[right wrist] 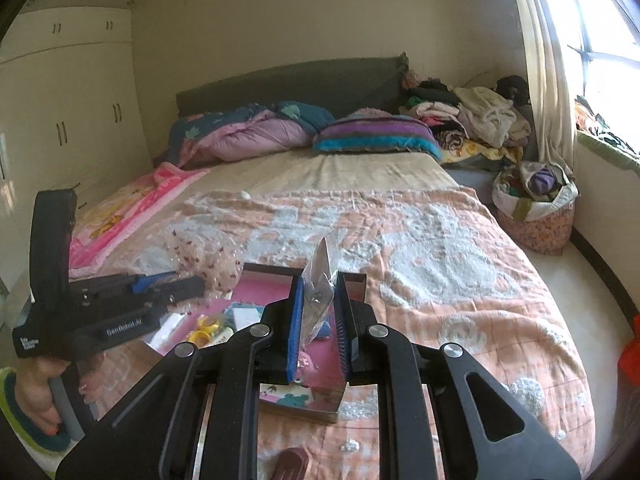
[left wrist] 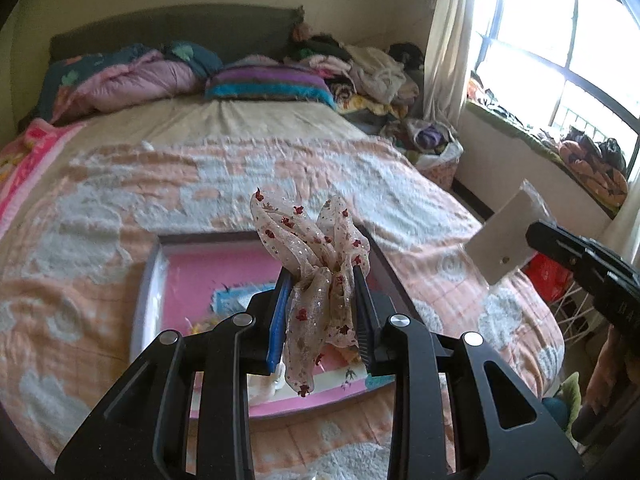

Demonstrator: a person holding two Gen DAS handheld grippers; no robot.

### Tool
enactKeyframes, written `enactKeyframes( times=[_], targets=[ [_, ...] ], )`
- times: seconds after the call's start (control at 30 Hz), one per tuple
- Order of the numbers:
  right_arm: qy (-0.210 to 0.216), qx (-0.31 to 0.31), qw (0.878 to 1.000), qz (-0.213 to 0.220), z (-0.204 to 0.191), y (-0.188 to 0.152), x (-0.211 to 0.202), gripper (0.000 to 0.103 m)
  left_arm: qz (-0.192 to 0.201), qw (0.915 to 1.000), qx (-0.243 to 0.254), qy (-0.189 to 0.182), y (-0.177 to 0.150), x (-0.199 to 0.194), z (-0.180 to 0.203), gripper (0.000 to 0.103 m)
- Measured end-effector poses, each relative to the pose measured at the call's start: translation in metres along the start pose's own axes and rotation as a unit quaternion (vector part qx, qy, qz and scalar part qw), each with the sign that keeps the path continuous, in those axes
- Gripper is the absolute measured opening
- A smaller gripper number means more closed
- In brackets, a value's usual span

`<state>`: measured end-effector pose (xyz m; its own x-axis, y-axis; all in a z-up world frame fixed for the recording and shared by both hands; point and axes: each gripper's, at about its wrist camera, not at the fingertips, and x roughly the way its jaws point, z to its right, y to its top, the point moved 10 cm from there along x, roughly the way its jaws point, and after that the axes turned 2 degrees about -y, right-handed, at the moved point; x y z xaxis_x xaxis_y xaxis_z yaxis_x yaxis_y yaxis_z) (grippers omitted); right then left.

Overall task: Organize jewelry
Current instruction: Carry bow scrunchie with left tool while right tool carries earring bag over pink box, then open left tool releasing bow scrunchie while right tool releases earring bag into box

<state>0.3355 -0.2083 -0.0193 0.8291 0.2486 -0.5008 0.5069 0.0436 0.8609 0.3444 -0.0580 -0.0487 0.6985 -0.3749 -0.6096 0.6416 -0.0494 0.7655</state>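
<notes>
My left gripper (left wrist: 322,276) is shut on a sheer beige scrunchie with red flowers (left wrist: 320,264) and holds it above an open box with a pink lining (left wrist: 216,268) on the bed. My right gripper (right wrist: 319,284) is shut on a small clear plastic packet with a white card (right wrist: 320,280), also above the box (right wrist: 264,276). In the left wrist view the packet (left wrist: 500,236) and right gripper (left wrist: 532,236) show at the right. In the right wrist view the left gripper (right wrist: 200,280) and scrunchie (right wrist: 204,260) show at the left. Yellow rings (right wrist: 206,330) lie in the box.
The bed has a peach and white quilt (right wrist: 420,248), with pillows and folded bedding (right wrist: 280,128) at the headboard. A pile of clothes (right wrist: 472,120) and a full basket (right wrist: 536,208) stand by the window. Wardrobes (right wrist: 60,100) line the left wall.
</notes>
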Motion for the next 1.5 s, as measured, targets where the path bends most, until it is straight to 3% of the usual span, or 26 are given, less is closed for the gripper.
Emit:
enactKeyframes(
  times=[0.2, 0.5, 0.6, 0.83, 1.0, 1.27, 1.5],
  targets=[
    [-0.010, -0.003, 1.000, -0.024, -0.001, -0.019, 0.027, 0.015, -0.044, 0.9990, -0.009, -0.003, -0.026, 0.034, -0.005, 0.022],
    [-0.014, 0.002, 0.998, -0.053, -0.002, -0.042, 0.057, 0.015, -0.080, 0.9967, -0.010, 0.007, -0.054, 0.058, -0.010, 0.027],
    [-0.017, 0.004, 0.998, -0.062, -0.001, -0.050, 0.065, 0.015, -0.083, 0.9964, -0.006, 0.012, -0.057, 0.061, -0.011, 0.028],
    [-0.033, -0.002, 0.997, -0.073, -0.001, -0.062, 0.078, 0.015, -0.085, 0.9960, -0.006, 0.027, -0.061, 0.061, -0.019, 0.044],
    [-0.035, -0.016, 0.996, -0.077, -0.005, -0.067, 0.082, 0.018, -0.077, 0.9965, -0.005, 0.034, -0.057, 0.053, -0.021, 0.049],
    [-0.018, 0.008, 0.999, -0.045, -0.003, -0.054, 0.056, 0.042, -0.066, 0.9971, -0.005, 0.037, -0.051, 0.042, -0.022, 0.058],
    [-0.011, 0.045, 0.999, -0.016, 0.009, -0.050, 0.013, 0.066, -0.043, 0.9984, -0.010, 0.037, -0.040, 0.022, -0.019, 0.074]
  ],
)
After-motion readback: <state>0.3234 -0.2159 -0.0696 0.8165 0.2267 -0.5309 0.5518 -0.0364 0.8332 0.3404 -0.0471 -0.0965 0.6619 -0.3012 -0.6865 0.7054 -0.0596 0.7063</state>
